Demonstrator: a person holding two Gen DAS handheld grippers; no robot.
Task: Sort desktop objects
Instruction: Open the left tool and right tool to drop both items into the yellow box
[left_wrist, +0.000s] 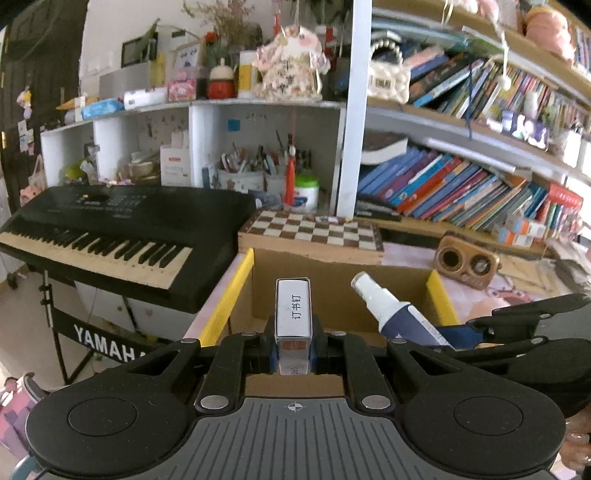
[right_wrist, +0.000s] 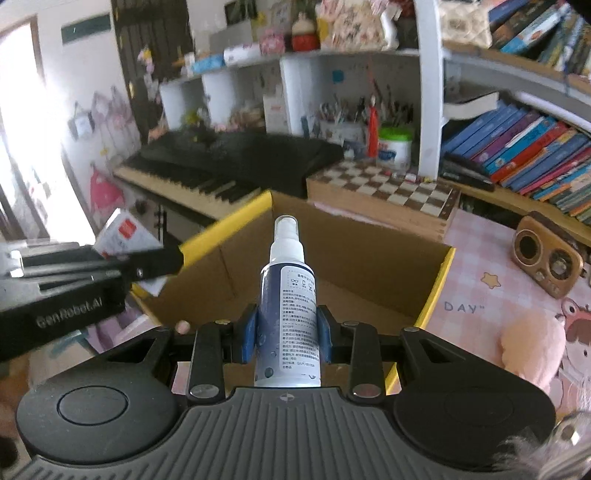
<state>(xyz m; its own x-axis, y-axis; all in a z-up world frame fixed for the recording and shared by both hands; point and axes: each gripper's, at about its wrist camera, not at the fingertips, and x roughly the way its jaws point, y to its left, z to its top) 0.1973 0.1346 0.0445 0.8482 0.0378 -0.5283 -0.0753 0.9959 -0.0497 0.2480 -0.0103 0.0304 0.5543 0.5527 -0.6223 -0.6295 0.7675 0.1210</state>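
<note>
My left gripper (left_wrist: 293, 350) is shut on a small white staple box (left_wrist: 293, 314) with Chinese lettering, held over the near edge of an open cardboard box (left_wrist: 332, 295) with yellow-taped flaps. My right gripper (right_wrist: 286, 339) is shut on a blue and white spray bottle (right_wrist: 290, 295), nozzle pointing forward over the same cardboard box (right_wrist: 332, 258). The bottle also shows in the left wrist view (left_wrist: 395, 310), to the right of the staple box. The left gripper and its staple box (right_wrist: 123, 232) show at the left of the right wrist view.
A chessboard box (left_wrist: 314, 229) lies behind the cardboard box. A black Yamaha keyboard (left_wrist: 110, 229) stands to the left. A brown retro speaker (right_wrist: 546, 254) sits on the pink checked tablecloth (right_wrist: 480, 295) at right. Bookshelves (left_wrist: 461, 184) fill the back.
</note>
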